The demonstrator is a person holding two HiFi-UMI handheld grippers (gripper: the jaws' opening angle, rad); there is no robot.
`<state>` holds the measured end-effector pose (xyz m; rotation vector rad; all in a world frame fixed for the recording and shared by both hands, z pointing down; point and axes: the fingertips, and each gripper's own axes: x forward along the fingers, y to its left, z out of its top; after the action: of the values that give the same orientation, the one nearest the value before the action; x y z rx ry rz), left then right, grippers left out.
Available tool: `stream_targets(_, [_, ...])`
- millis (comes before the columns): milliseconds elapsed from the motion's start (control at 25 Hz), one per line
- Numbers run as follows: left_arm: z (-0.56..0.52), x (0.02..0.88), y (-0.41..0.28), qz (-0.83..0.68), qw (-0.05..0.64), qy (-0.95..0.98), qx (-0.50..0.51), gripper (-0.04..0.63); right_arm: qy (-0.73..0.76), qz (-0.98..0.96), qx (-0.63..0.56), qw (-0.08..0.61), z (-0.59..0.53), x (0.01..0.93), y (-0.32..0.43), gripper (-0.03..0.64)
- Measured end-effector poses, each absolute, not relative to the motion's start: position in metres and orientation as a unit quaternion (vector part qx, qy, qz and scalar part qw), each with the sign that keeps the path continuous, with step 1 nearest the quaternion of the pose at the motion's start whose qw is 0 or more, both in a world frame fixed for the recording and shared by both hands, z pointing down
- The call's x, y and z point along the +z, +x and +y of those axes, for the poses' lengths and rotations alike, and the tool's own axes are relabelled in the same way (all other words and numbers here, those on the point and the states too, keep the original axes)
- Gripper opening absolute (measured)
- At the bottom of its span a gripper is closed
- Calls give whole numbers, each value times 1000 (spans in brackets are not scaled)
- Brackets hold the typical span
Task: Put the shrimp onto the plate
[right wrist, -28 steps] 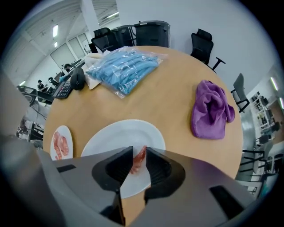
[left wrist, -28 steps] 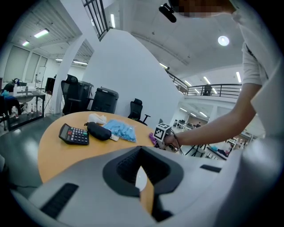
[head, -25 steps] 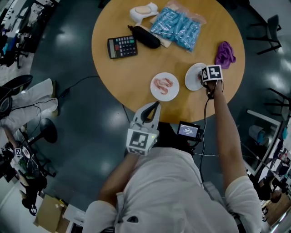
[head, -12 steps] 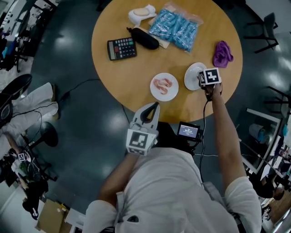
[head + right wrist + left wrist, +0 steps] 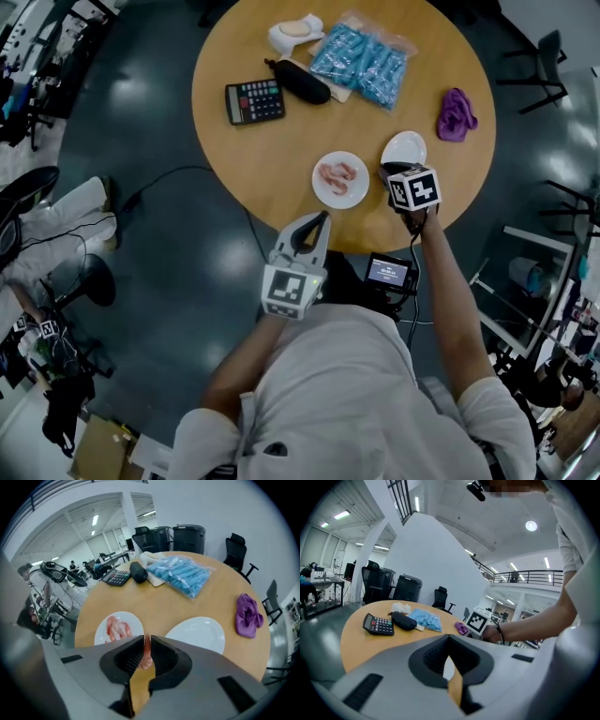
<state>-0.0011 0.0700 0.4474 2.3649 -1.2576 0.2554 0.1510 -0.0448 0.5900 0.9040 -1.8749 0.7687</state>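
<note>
We list, left to right:
- Left hand-held gripper (image 5: 449,638): jaws together, nothing between them, at the near edge of the round wooden table (image 5: 272,150).
- Two round, glossy white plates. The left plate (image 5: 361,192) bears curled shrimp (image 5: 336,174), pink, number unclear.
- Right hand-held gripper (image 5: 146,641): jaws just closing, pinching one pink shrimp (image 5: 146,654) above the table between both plates.
- Right plate (image 5: 408,145): just beside that gripper.

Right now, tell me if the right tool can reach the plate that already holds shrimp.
Probably yes. The right tool, its jaws just closed onto a shrimp, hangs above the table beside that plate, with only bare tabletop between. The left tool sits off the table's edge, out of the way.
</note>
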Motion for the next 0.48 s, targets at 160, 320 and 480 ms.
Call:
stream_targets(160, [72, 449, -7, -456, 228, 856, 89, 8, 345, -753, 330, 453, -22, 609, 118, 55])
stream_targets(320, [72, 449, -13, -456, 224, 856, 90, 8, 343, -744, 346, 457, -13, 620, 99, 55])
stream_targets(480, [71, 454, -22, -461, 241, 850, 82, 8, 367, -718, 366, 465, -11, 631, 98, 55])
